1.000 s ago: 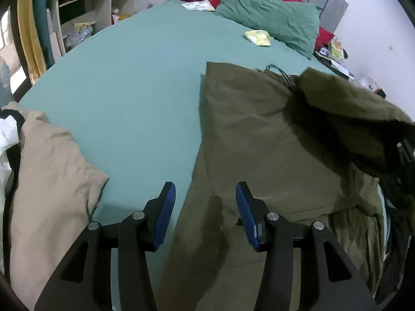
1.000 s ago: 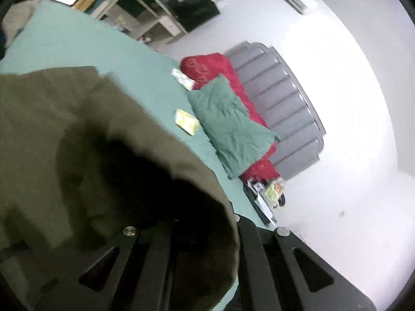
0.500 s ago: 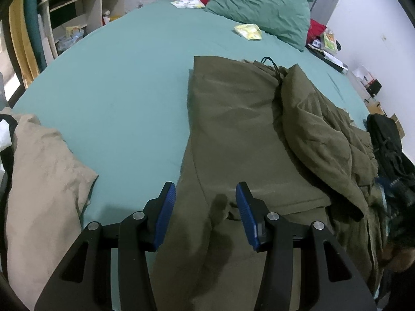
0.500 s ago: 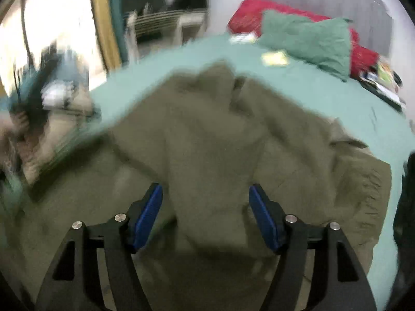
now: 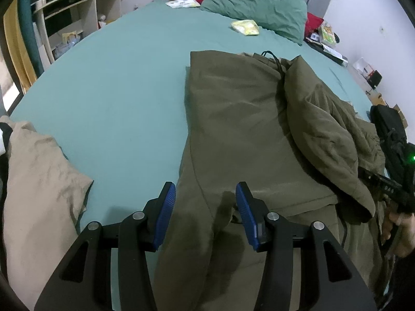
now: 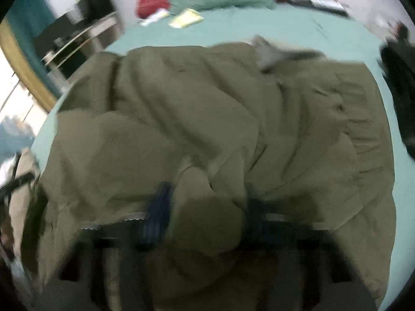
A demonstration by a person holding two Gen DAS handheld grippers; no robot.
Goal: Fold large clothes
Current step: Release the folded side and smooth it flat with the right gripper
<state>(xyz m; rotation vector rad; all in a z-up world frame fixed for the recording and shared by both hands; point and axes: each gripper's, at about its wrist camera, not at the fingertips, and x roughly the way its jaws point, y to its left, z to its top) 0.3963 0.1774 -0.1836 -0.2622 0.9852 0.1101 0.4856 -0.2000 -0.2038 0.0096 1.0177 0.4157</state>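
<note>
Lying lengthwise on the teal bed sheet (image 5: pixel 124 85), the olive garment (image 5: pixel 233 119) has one straight, clean left edge that runs from its squared far corner down toward the left gripper (image 5: pixel 205 207). That gripper hangs over the near part of the cloth with its blue pads (image 5: pixel 164 217) spread; the fabric edge passes under the gap and neither pad presses on it. To the left of that edge a wide stretch of bare sheet reaches as far as the beige garment (image 5: pixel 39 181) heaped at the near left corner. Farther back the sheet is clear up to the green pillow (image 5: pixel 254 2) and a small yellow packet (image 5: pixel 246 27). On the right side the olive cloth is doubled over itself in a thick rumpled flap, with a black cord (image 5: pixel 275 62) showing at its top.

The right gripper (image 6: pixel 207 215) is heavily smeared by motion blur in its own view. Its jaws have just been closing, with a hump of olive cloth standing between the dark blue pads (image 6: pixel 159 207); whether they press on it cannot be told. In the left wrist view only a black bar of that tool and part of a hand (image 5: pixel 399 230) show at the right rim, cut off by the frame. The garment's near end runs out of both pictures
</note>
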